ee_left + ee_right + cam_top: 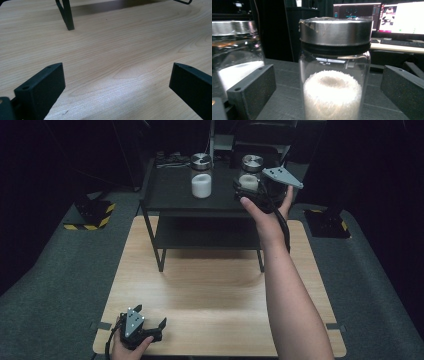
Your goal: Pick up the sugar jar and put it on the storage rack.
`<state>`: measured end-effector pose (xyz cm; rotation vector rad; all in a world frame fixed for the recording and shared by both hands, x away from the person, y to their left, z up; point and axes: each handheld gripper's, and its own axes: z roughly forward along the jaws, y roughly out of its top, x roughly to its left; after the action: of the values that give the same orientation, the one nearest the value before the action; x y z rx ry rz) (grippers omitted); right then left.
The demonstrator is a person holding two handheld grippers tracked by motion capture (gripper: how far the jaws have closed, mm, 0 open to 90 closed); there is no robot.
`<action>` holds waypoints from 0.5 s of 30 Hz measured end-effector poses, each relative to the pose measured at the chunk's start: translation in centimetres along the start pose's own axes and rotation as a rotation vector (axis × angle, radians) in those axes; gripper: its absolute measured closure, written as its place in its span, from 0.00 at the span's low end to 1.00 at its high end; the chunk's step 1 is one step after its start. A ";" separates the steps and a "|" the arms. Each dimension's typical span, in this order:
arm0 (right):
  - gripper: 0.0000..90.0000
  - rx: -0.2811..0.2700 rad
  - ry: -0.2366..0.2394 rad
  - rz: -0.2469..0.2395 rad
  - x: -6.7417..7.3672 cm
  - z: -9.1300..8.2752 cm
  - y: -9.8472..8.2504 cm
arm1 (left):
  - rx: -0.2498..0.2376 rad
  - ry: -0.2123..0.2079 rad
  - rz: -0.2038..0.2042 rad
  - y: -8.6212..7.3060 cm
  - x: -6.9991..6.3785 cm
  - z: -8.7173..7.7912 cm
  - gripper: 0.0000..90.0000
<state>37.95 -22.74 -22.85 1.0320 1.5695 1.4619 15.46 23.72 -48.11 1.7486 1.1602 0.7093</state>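
on the black shelf's (170,195) top, near its right edge, your right gripper (248,190) stands with its jaws spread wide on either side of a glass jar (335,75); the pads sit clear of the glass and grip nothing. that jar has a steel lid (335,31) and white grains inside. a second jar (201,176) stands to its left on the same top. down at the wooden table's (215,290) near left corner, your left gripper (145,327) rests, jaws wide and empty.
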 end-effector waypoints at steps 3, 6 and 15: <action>0.00 -0.016 0.010 0.001 -0.3 -0.6 -0.4 | 0.002 0.001 0.004 0.0 0.0 0.0 0.01; 0.00 -0.024 0.030 -0.002 -0.6 -1.3 -0.8 | 0.003 0.001 0.008 0.0 -0.1 0.0 0.01; 0.00 -0.052 0.068 -0.014 -1.0 -3.3 -1.8 | 0.003 0.007 0.012 0.0 -0.3 0.0 0.01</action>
<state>35.19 -25.04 -24.39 0.9490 1.5744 1.5349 15.38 23.46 -48.08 1.7582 1.1570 0.7216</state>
